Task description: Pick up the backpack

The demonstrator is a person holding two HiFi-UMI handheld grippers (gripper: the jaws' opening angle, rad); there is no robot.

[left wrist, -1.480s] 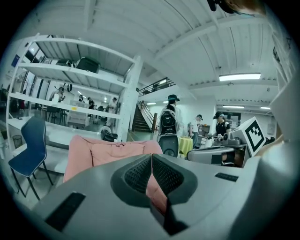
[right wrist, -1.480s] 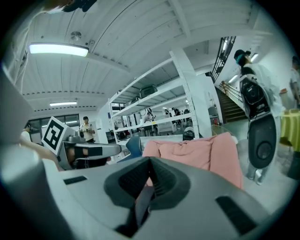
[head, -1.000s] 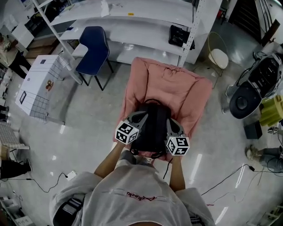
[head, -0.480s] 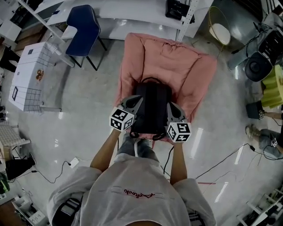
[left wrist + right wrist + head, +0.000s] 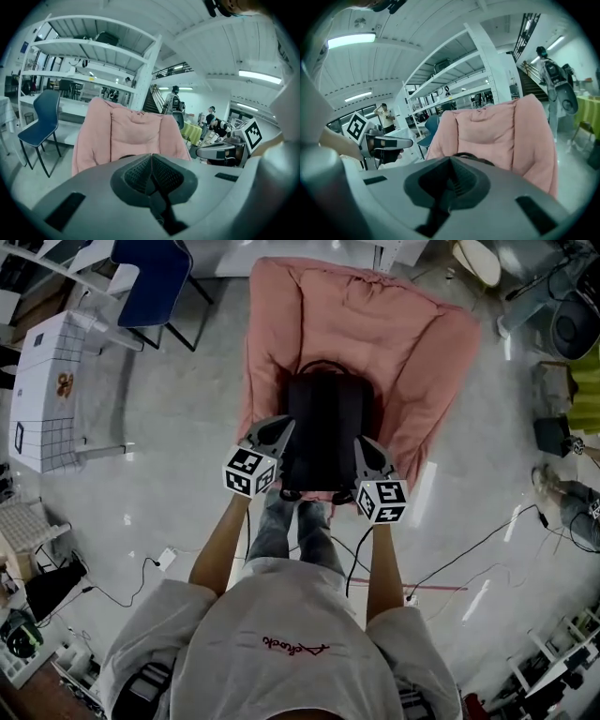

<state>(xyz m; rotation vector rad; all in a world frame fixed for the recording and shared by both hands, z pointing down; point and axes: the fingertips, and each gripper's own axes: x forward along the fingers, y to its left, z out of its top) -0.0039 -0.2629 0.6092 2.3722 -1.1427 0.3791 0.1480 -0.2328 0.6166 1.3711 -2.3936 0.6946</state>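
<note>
A black backpack (image 5: 325,432) lies on a pink cushioned chair (image 5: 412,343), its top handle loop toward the chair's back. My left gripper (image 5: 281,424) is at the backpack's lower left edge and my right gripper (image 5: 360,442) at its lower right edge; whether they touch it I cannot tell. In the left gripper view the left gripper (image 5: 151,161) is shut with nothing between its pads, and the backpack's handle (image 5: 125,157) just peeks over it. The right gripper (image 5: 451,165) is also shut and empty, with the handle (image 5: 474,158) ahead of it.
A blue chair (image 5: 150,268) stands at the far left of the pink one, and a white box (image 5: 47,381) sits on the floor further left. White shelving (image 5: 93,51) runs behind. Cables (image 5: 487,549) lie on the floor at right. People (image 5: 176,101) stand far off.
Both grippers have come down beside the backpack, toward its lower corners. The head view has tilted, so the pink chair and backpack sit higher in the picture. The backpack has stayed on the chair.
</note>
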